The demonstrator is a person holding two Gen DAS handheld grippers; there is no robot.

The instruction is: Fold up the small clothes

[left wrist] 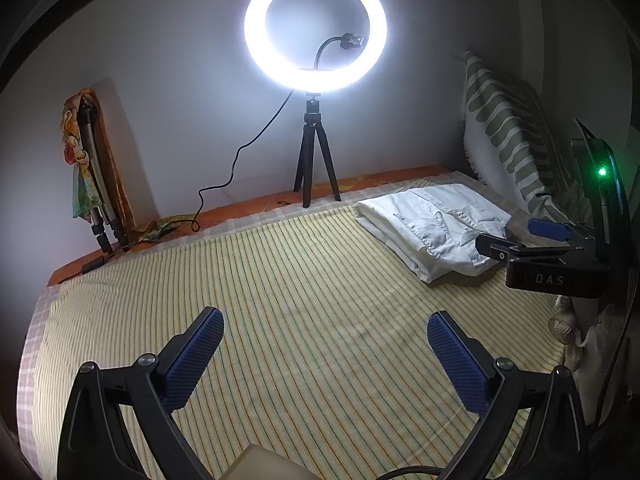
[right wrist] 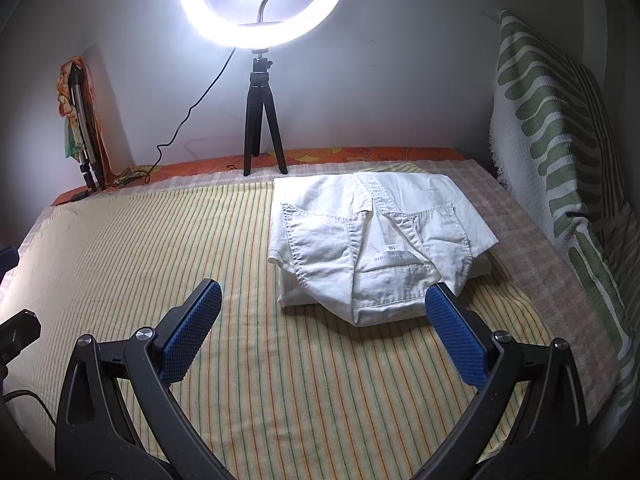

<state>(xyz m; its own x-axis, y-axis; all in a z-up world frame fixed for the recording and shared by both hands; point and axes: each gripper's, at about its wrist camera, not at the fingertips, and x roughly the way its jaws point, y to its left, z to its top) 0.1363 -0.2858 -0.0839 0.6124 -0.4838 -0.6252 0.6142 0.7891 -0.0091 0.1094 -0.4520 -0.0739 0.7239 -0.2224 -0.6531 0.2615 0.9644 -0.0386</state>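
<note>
A folded white shirt (right wrist: 372, 236) lies on the striped yellow bed cover (right wrist: 160, 248), toward the back right. In the left wrist view the same shirt (left wrist: 432, 224) sits far right. My right gripper (right wrist: 323, 312) is open just in front of the shirt, and its right blue pad (right wrist: 456, 340) overlaps the shirt's near edge. It holds nothing. My left gripper (left wrist: 325, 340) is open above bare cover, well left of the shirt. The right gripper's (left wrist: 516, 240) black body and blue pads show at the right edge of the left wrist view.
A lit ring light on a black tripod (right wrist: 260, 120) stands at the back edge, its cable (right wrist: 188, 116) trailing left. A green-patterned cushion (right wrist: 560, 140) leans along the right wall. A folded tripod and cloth (right wrist: 78, 120) rest in the back left corner.
</note>
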